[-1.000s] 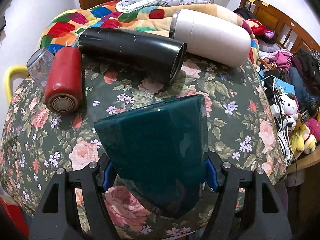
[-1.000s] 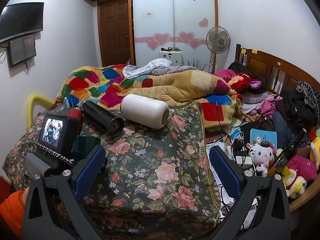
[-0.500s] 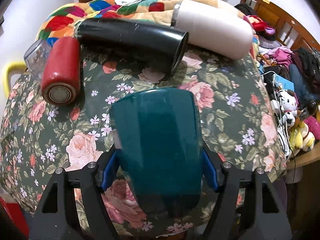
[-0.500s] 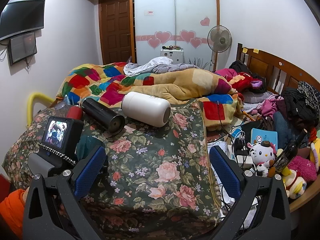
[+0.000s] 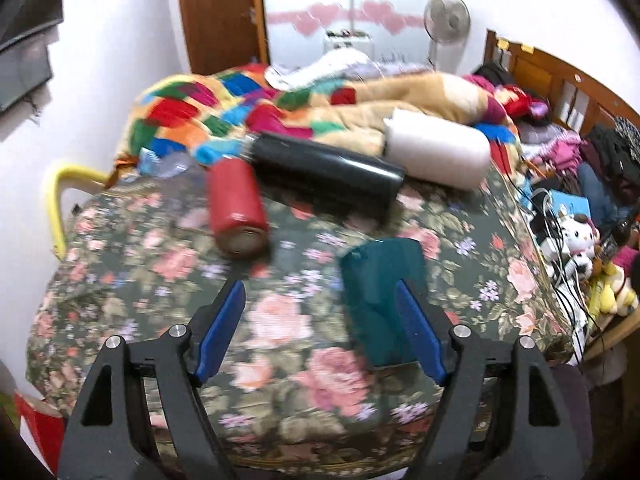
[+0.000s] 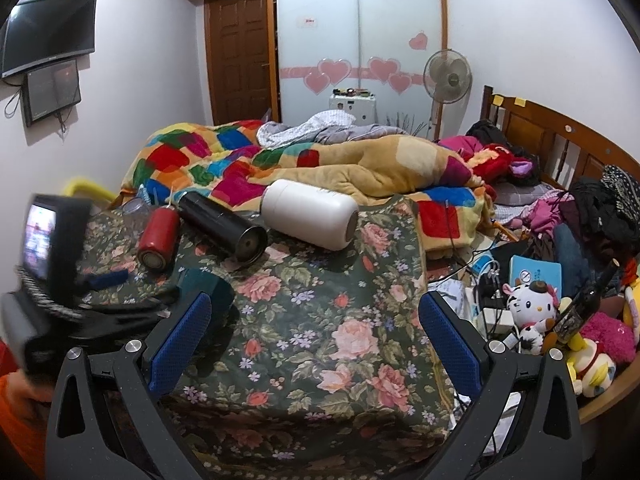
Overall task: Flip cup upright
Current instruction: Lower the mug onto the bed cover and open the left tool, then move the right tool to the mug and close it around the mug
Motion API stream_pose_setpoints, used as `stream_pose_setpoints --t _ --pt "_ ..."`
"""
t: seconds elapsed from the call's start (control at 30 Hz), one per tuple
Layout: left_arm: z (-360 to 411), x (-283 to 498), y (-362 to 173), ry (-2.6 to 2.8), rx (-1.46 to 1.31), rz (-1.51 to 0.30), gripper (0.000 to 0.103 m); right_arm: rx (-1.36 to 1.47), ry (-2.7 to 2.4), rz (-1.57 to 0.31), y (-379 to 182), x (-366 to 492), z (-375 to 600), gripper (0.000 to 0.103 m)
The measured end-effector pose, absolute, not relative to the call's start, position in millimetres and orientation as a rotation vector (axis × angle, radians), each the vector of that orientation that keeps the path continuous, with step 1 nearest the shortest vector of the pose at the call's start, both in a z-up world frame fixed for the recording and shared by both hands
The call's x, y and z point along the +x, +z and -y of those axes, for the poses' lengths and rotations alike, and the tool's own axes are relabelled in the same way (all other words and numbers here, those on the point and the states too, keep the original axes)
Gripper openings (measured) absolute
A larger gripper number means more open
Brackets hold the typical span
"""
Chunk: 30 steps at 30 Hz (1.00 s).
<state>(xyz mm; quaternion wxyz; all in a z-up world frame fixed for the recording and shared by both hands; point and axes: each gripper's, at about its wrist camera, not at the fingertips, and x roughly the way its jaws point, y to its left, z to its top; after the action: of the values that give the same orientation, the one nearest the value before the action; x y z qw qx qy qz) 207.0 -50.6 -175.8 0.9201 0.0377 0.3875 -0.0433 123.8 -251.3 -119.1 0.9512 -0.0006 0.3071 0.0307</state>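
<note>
A floral cloth [image 6: 320, 312] covers the surface. On it lie a red bottle [image 6: 158, 239] on its side, a black flask [image 6: 224, 226] just beside it, and a white tumbler [image 6: 310, 214] at the far edge against the patchwork blanket [image 6: 224, 164]. A teal cup [image 5: 380, 298] stands nearer on the cloth, seemingly mouth down. A clear plastic item [image 5: 164, 162], too blurred to name, lies behind the red bottle

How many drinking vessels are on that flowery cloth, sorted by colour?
Teal plastic cup, standing on the cloth: 1
Red cylindrical bottle, lying down: 1
Black cylindrical flask, lying down: 1
White cylindrical tumbler, lying down: 1
Clear plastic cup, partly hidden behind the red one: 1
Total: 5
</note>
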Motion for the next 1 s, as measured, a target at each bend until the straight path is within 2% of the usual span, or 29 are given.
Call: stream_pose_setpoints --t 0.37,0.57,0.73,0.83,1.0 --pt "-27.0 174.4 -161.8 0.082 -0.026 -0.719 0.081 0.025 0.21 -0.731 -137.7 169.2 203.8 0.101" --pt "-54.7 163.0 -173.9 0.123 -0.076 -0.741 0.081 0.112 0.305 -0.881 -168.2 205.4 182.1 0.087" --pt "-61.2 156.0 -186.6 0.098 -0.135 -0.78 0.081 0.148 0.324 -1.033 -198.2 234.0 169.7 0.068" --pt "-60.5 153.6 -191.9 0.104 -0.127 -0.785 0.081 0.169 0.359 -1.112 -212.4 246.2 163.1 0.069" --pt "-60.4 154.2 -197.8 0.095 -0.15 -0.802 0.081 0.124 0.355 -1.134 -214.8 252.0 154.9 0.072"
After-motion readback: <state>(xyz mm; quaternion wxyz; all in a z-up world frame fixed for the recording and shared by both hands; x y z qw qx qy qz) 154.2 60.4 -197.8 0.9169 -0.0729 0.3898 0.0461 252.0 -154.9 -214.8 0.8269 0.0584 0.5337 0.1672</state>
